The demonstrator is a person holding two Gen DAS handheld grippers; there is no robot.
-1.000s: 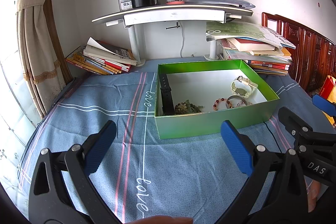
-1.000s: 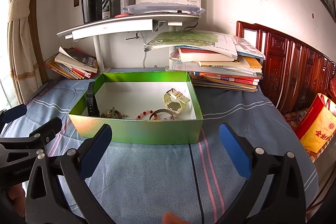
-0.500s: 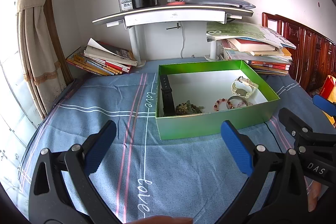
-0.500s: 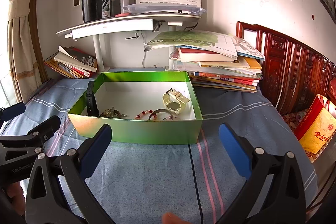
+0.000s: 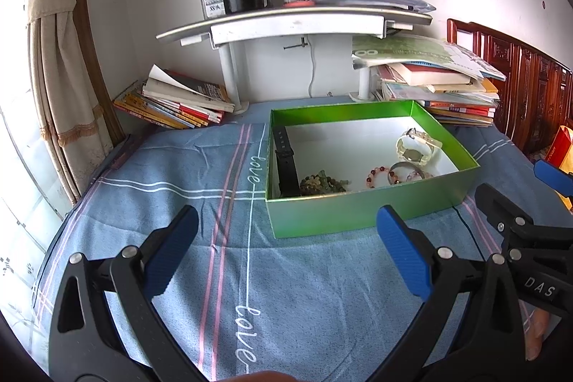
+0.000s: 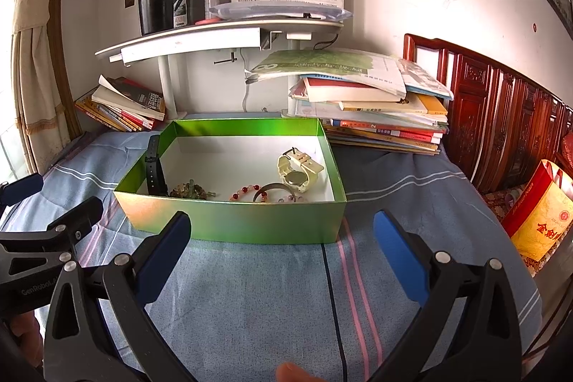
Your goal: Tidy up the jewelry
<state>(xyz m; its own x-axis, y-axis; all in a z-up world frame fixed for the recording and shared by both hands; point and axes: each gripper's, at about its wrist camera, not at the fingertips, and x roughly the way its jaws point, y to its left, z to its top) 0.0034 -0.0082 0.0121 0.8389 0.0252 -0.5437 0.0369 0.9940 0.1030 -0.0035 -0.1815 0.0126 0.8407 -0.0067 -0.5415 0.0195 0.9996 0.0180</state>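
Both tools hover low over the blue cloth [image 5: 304, 274]. The left gripper [image 5: 286, 228] is spread wide and holds nothing; the right gripper [image 6: 281, 231] is likewise spread and bare. Just ahead of their tips stands the green box [image 6: 250, 221], with open cloth to its left. Inside lie a black strap [image 5: 286, 160], green beads [image 5: 320, 183], a red bracelet [image 5: 378, 176] and a pale watch [image 6: 299, 169]. Book stacks [image 6: 376, 117] crowd the far edge.
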